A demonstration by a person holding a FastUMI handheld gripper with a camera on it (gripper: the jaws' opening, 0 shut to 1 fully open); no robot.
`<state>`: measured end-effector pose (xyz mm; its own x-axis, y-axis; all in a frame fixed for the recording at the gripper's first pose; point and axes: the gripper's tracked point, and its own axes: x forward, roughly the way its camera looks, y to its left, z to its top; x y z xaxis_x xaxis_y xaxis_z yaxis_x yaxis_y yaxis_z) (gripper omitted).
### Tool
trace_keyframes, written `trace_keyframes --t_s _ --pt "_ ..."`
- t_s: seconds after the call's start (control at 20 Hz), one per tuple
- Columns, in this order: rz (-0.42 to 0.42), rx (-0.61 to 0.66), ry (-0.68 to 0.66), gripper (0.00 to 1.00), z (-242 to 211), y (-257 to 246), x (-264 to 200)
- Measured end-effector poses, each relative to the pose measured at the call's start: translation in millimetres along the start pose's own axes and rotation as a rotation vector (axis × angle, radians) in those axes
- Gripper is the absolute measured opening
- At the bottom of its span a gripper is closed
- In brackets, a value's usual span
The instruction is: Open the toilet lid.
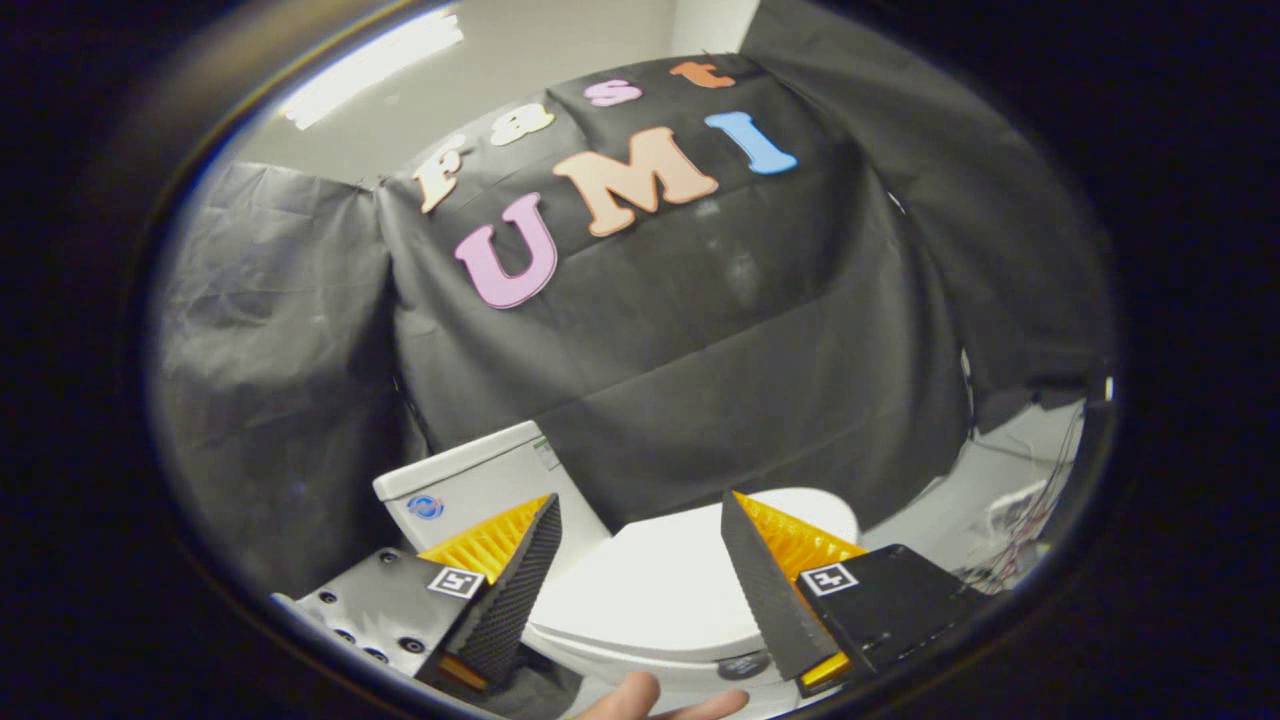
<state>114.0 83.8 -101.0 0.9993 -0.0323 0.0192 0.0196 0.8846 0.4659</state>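
1. Between and just beyond the fingers [640, 560] lies the white toilet lid [660, 590], closed flat on the bowl.
2. The fingers are spread wide apart and hold nothing.
3. Behind the lid, the white tank [480, 480] stands against the black cloth wall [700, 350].
4. A person's fingertips [640, 700] show below the lid's front edge.

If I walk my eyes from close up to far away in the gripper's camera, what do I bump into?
A person's hand → the open gripper, touching nothing → the closed toilet lid → the toilet tank → the black cloth wall.
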Motion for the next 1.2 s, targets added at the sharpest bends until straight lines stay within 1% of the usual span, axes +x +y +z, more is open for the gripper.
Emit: trace_keyframes --t_s 0.1,0.2,0.3,0.4,0.65,0.85,0.95,1.0,1.2 --pt "-0.043 0.066 0.009 0.99 -14 -13 -3" --pt "-0.092 0.171 0.010 0.99 -26 -30 -10" --pt "-0.164 0.256 0.022 0.99 -44 -50 -16" --pt "-0.212 0.324 0.028 0.98 -60 -63 -22" --pt "-0.289 0.477 0.074 0.99 -102 -89 -28" --pt "-0.326 0.582 0.104 0.97 -128 -104 -36" --pt "-0.335 0.636 0.073 0.96 -127 -116 -44" --pt "-0.340 0.636 0.074 0.97 -128 -121 -47" --pt "-0.342 0.683 0.167 0.96 -154 -114 -43"
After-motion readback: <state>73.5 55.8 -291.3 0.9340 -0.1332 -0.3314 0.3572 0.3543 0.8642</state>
